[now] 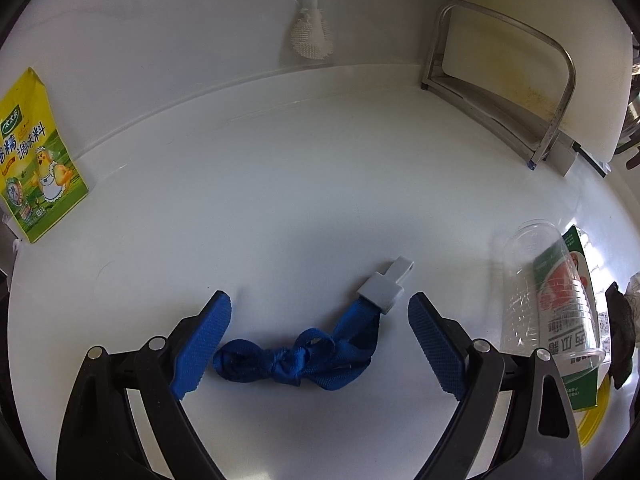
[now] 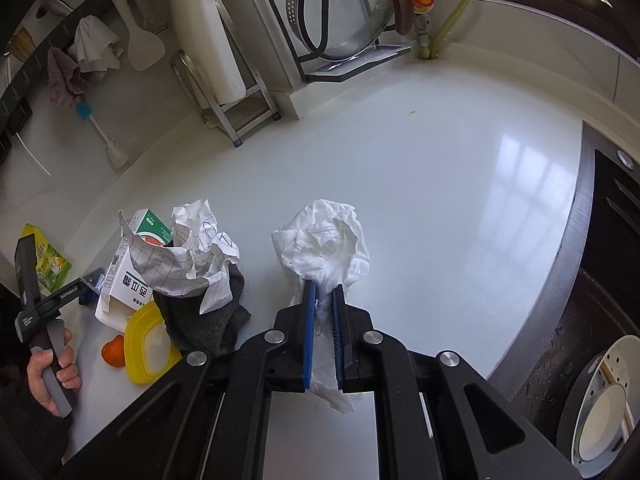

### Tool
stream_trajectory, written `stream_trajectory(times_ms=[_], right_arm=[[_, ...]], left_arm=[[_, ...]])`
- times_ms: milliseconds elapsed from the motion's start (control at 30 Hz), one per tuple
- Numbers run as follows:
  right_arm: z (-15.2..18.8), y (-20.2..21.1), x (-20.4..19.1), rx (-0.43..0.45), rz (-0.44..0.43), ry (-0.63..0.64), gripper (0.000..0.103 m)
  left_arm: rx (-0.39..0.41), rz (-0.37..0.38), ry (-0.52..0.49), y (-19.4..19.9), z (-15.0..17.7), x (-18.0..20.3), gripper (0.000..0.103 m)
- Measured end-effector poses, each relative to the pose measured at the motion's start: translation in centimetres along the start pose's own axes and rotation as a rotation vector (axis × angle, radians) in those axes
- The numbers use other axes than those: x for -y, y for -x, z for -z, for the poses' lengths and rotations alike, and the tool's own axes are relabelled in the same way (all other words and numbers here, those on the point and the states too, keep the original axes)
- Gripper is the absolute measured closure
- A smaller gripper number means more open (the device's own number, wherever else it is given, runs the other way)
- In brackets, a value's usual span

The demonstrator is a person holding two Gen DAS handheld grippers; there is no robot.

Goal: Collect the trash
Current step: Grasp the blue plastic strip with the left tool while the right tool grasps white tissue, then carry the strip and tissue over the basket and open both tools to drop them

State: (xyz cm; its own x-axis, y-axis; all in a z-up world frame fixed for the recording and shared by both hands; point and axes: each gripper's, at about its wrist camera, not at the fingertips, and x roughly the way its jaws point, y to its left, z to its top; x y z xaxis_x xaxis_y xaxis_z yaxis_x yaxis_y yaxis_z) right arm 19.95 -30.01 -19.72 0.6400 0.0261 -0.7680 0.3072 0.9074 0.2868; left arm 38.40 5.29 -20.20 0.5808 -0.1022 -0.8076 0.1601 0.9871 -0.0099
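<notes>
The crumpled tissue [image 2: 324,240] is pinched by the right gripper [image 2: 323,300], the left gripper [image 1: 318,316] is held wide over the blue strap [image 1: 296,356], and the thin tissue could be torn loose.

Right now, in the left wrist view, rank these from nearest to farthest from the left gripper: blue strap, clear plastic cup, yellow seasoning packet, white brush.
1. Blue strap: between the open fingers of the left gripper.
2. Clear plastic cup: lying just right of it.
3. Yellow seasoning packet: far left, against the wall.
4. White brush: hanging on the back wall.
</notes>
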Motion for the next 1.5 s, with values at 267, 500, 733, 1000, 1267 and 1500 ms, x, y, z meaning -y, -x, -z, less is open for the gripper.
stream_trajectory(times_ms=[267, 500, 733, 1000, 1267, 1500], right_arm=[[0.9, 1.5, -0.5, 0.005, -0.001, 0.005, 0.095], [2.7, 2.4, -0.9, -0.022, 0.002, -0.002, 0.095], [4.2, 5.8, -1.3, -0.029, -0.008, 0.001, 0.095], [7.0, 11.3, -1.1, -0.041, -0.051, 0.015, 0.095], [11.4, 17.2, -0.5, -0.095, -0.113, 0.107, 0.095], [15.0, 20.1, 0.2, -0.154, -0.189, 0.149, 0.095]], left_arm=[[-0.012, 0.028, -0.044, 0.3, 0.3, 1.0, 0.063], [-0.039, 0.088, -0.036, 2.7, 1.6, 1.2, 0.097], [-0.007, 0.069, -0.052, 9.0, 4.2, 1.6, 0.097], [-0.007, 0.094, -0.064, 16.4, 9.9, 4.2, 0.097], [-0.07, 0.115, -0.036, 21.7, 16.7, 8.2, 0.097], [-0.078, 0.114, -0.053, 25.8, 21.5, 11.7, 0.097]])
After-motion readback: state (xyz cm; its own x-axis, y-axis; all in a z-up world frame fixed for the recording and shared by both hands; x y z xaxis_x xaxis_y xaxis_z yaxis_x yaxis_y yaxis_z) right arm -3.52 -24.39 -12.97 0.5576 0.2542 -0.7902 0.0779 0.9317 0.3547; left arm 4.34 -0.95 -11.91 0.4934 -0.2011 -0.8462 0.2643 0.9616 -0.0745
